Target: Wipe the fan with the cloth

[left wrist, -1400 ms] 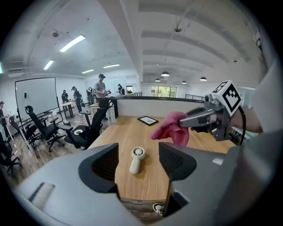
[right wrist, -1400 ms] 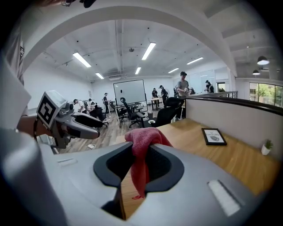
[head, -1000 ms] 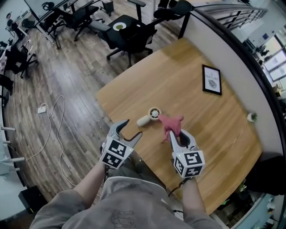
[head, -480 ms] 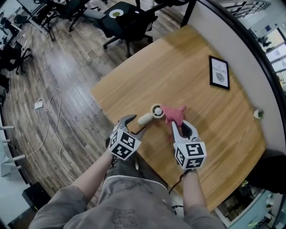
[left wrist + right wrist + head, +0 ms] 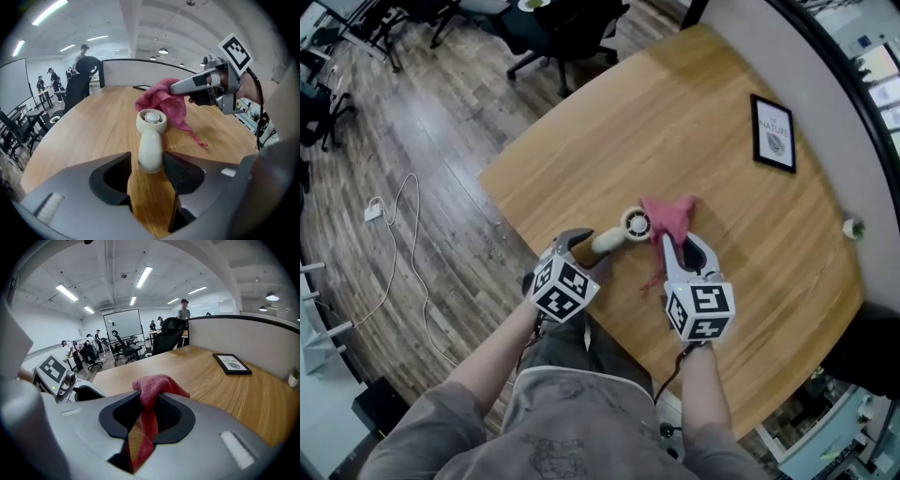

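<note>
A small cream hand-held fan [image 5: 623,230] lies on the wooden table [image 5: 722,112], its round head [image 5: 151,121] pointing away from me. My left gripper [image 5: 581,246] reaches its handle [image 5: 151,150]. The jaws have just been closing and stand either side of the handle's end, with a thin gap still showing at one pad. My right gripper [image 5: 680,246] is shut on a pink cloth [image 5: 670,217]. The cloth [image 5: 150,394] bunches up between its jaws and drapes against the right side of the fan head [image 5: 636,223]. A strand trails on the table.
A black-framed picture [image 5: 773,132] lies at the table's far right, near a grey partition. A small plant pot [image 5: 853,228] sits at the right edge. Office chairs [image 5: 562,19] stand beyond the far end. A white cable [image 5: 403,244] runs over the floor on the left.
Both grippers have come down toward the table. The left one moved in onto the fan's handle and its jaws narrowed. The right one brought the cloth against the fan head.
</note>
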Motion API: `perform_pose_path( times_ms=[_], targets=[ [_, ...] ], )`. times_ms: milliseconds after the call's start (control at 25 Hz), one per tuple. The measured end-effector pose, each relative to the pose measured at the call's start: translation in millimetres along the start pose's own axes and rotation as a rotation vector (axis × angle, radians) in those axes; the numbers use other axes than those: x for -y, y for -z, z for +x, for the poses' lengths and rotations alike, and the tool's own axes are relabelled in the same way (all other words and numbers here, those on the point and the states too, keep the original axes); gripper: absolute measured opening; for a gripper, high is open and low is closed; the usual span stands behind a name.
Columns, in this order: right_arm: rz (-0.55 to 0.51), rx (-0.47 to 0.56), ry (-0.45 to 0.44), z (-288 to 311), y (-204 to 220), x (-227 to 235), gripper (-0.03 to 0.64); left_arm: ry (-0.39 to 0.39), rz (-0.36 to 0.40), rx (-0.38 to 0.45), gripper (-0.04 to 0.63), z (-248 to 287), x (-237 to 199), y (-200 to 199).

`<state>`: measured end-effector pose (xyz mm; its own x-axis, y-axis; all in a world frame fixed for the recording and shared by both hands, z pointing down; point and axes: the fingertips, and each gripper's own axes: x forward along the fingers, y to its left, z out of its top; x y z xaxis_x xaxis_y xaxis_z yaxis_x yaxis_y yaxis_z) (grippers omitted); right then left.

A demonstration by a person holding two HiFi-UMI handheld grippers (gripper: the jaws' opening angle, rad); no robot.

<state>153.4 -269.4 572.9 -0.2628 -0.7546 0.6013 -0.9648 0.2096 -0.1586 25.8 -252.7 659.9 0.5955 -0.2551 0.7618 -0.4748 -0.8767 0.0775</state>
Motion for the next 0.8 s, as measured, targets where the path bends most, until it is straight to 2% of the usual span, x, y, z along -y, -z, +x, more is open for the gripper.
perform_pose_path(
  times_ms=[120, 360, 640, 800],
  targets=[
    [0.001, -0.006, 0.009, 13.8, 3.4, 0.7, 0.081, 0.017, 0.012, 0.011, 0.180, 3.6, -0.8, 2.1],
    [0.002, -0.050, -0.035, 37.6, 16.2, -22.4, 0.081, 0.038, -0.006, 0.044, 0.176, 6.9, -1.7, 4.6],
    [-0.034, -0.098, -0.147, 52.0, 32.6, -74.0, 0.081, 0.045, -0.012, 0.070, 0.176, 8.2, -1.8, 4.4],
    [-0.082, -0.161, -0.265, 59.7, 42.9, -107.4, 0.081, 0.051, -0.014, 0.089, 0.176, 7.9, -3.1, 4.9]
  ],
)
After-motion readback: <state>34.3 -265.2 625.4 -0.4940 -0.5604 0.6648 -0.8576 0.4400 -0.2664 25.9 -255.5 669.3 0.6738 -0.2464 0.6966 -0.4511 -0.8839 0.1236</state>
